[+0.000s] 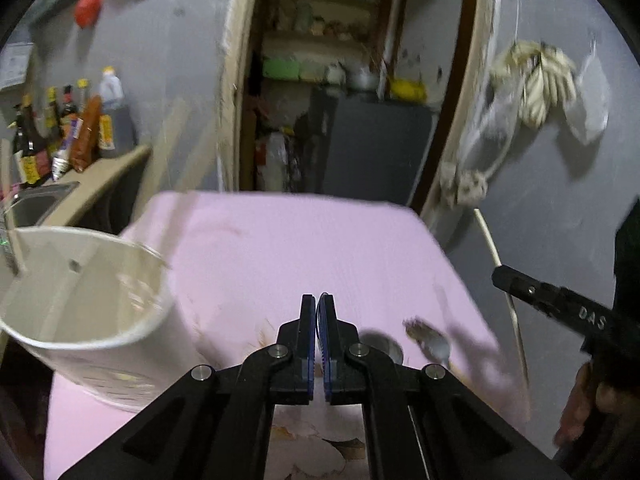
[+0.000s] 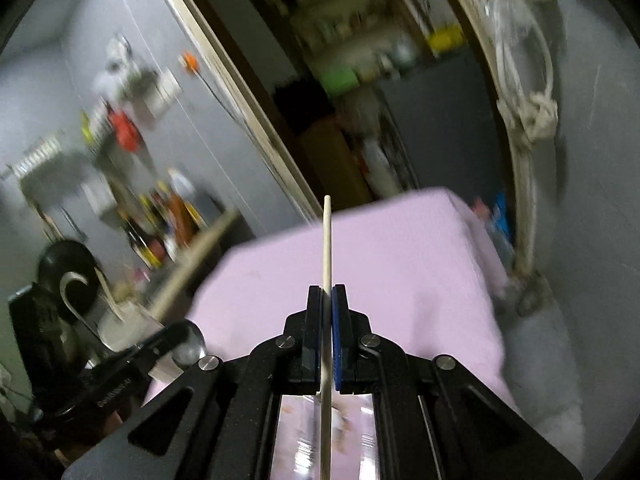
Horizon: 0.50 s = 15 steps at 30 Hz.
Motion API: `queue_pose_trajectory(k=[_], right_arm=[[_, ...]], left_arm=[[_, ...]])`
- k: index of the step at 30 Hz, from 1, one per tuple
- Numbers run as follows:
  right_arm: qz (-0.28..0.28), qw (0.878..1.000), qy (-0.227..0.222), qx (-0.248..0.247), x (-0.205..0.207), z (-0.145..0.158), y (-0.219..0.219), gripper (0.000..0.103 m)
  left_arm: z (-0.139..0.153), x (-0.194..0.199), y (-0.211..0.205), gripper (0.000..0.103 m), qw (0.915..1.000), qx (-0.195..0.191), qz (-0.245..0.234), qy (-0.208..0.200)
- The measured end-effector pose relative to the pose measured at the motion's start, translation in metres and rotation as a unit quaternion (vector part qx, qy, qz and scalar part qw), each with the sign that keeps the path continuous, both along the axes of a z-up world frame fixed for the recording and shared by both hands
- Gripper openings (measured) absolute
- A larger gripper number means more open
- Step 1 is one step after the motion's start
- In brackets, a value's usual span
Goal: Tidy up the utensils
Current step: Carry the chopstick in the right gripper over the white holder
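My left gripper [image 1: 319, 300] is shut above the pink-covered table [image 1: 280, 248]. A thin metal edge shows between its pads, and a spoon's bowl [image 1: 380, 346] pokes out under its right finger. The right wrist view shows that spoon [image 2: 190, 344] at the left gripper's [image 2: 182, 334] tip. My right gripper [image 2: 327, 288] is shut on a pale chopstick [image 2: 327, 240] that sticks out ahead of its pads. From the left wrist view, the right gripper [image 1: 498, 276] and chopstick [image 1: 516, 320] hang off the table's right side. A fork [image 1: 428, 340] lies on the cloth. A white utensil cup [image 1: 80, 320] stands at the left.
A counter with a sink [image 1: 36, 204] and sauce bottles [image 1: 60, 132] runs along the left wall. Behind the table an open doorway [image 1: 340, 100] leads to cluttered shelves. A pale bundle [image 1: 536, 80] hangs on the grey wall at right. A hand [image 1: 580, 408] holds the right gripper.
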State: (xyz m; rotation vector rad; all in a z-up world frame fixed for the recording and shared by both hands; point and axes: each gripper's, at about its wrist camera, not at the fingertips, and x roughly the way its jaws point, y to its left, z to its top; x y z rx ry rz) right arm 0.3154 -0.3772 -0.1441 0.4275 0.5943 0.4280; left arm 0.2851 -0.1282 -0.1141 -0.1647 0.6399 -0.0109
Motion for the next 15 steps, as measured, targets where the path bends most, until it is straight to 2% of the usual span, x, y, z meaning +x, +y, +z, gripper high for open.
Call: queue_pose_trajectory(k=[4, 9, 15], right_arm=[[-0.003, 0.998, -0.059, 0.022, -0.015, 0.03, 0.025, 0.004], [0.006, 0.992, -0.12, 0.024, -0.034, 0.065, 0.062, 0.004], [0.015, 0.985, -0.169, 0.024, -0.049, 0.104, 0.11, 0.004]], left_arm=[[0.033, -0.02, 0.019, 0.003, 0.999, 0.002, 0.01, -0.044], [0.068, -0.036, 0.043, 0.003, 0.9967, 0.01, 0.021, -0.078], [0.107, -0.055, 0.087, 0.003, 0.9922, 0.024, 0.045, -0.114]])
